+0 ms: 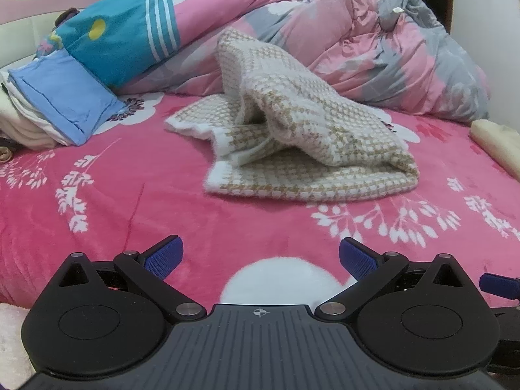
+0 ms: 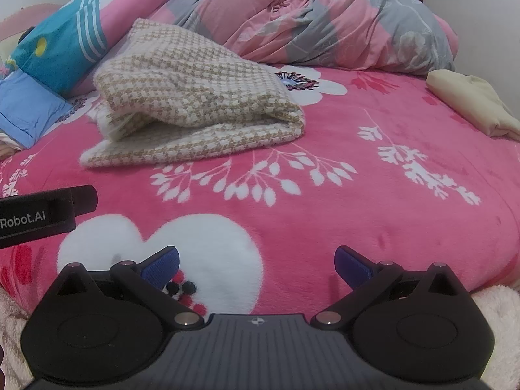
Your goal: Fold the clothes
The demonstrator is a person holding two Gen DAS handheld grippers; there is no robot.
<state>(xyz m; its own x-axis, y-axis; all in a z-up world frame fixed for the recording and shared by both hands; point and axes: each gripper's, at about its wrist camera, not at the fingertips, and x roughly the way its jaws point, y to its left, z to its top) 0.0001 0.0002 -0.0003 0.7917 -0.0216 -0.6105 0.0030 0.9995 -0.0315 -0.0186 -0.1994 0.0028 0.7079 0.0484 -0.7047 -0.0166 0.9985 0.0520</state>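
A cream and tan houndstooth knit garment (image 1: 302, 136) lies folded over itself in a loose heap on the pink floral bed cover (image 1: 162, 201). The right wrist view shows the same garment (image 2: 195, 110) left of centre, its upper layer draped over the lower one. My left gripper (image 1: 260, 256) is open near the bed's front edge, well short of the garment, with nothing between its blue pads (image 1: 162, 258). My right gripper (image 2: 256, 265) is open too, over a white flower print, empty. The left gripper's black body (image 2: 42, 214) pokes in at the left of the right wrist view.
A bunched pink and grey quilt (image 1: 373, 52) fills the back of the bed. A teal and blue striped cloth (image 1: 97, 48) and folded pale items (image 1: 26, 123) sit at the left. A beige cloth (image 2: 471, 104) lies at the right edge. Fluffy white fabric (image 2: 497, 302) borders the front.
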